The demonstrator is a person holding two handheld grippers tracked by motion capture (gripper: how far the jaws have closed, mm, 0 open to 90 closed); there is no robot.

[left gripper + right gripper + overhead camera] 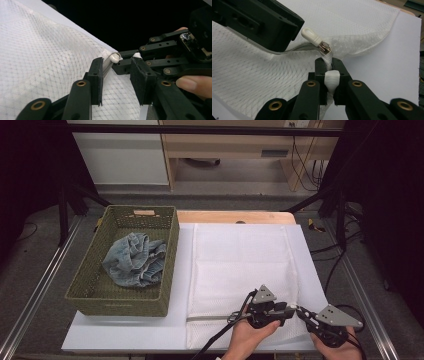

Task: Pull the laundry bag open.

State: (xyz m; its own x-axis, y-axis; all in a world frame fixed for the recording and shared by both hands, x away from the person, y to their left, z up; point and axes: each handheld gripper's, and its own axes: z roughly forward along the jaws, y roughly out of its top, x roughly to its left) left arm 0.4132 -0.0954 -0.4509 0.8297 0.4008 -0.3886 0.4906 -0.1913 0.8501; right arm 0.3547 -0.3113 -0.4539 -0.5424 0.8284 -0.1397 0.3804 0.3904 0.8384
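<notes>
Right tongs (pixel 328 75) clamping mesh bag (pixel 240 265) corner, left tongs (pixel 116 75) apparently unclosed beside zipper pull (pixel 312 35)

mesh bag (pixel 240 270) lies right of the basket (pixel 170 237), which holds probably jeans (pixel 134 259).

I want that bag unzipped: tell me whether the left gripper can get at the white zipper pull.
Probably yes: the white zipper pull sits just ahead of the left gripper, between its fingers, with nothing blocking; the right gripper pins the bag's corner.
</notes>
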